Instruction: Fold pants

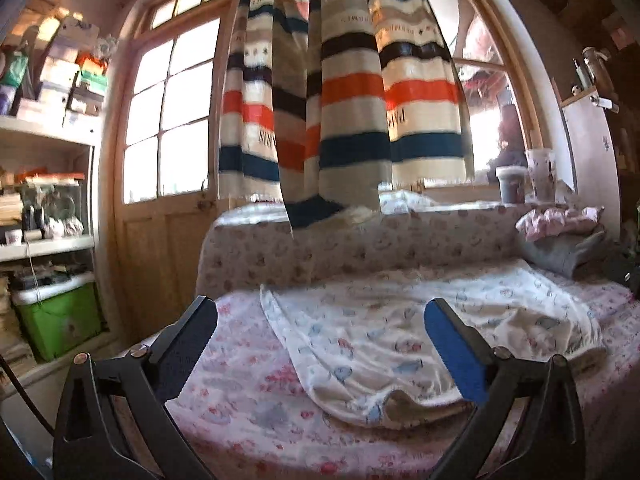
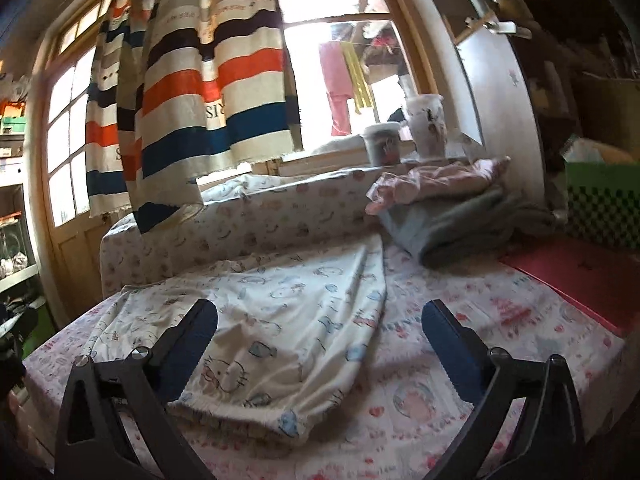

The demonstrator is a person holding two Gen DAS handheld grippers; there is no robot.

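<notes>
Two grippers, both empty. We hold the left gripper and the right gripper just in front of the near edge of the bed, each with its jaws spread as wide as they go and nothing between the pads.

The pants, white with a small cartoon print, lie flat on the patterned bed cover, well apart from the stack of folded clothes at the far right corner. One elastic hem lies nearest us; the fabric widens toward the padded backrest. Whether the garment is already folded leg on leg we cannot tell; the visible outline reads as a single wide leg shape with some wrinkles.

Judgement: we are at the approach before a fold, with no cloth gripped. The left camera sees the hem between its fingers; the right one sees the hem toward its left finger.

Next move calls for lowering both grippers to the near hem, one per corner, pinching the cloth only and not the cover beneath, then carrying that end toward the backrest end.
</notes>
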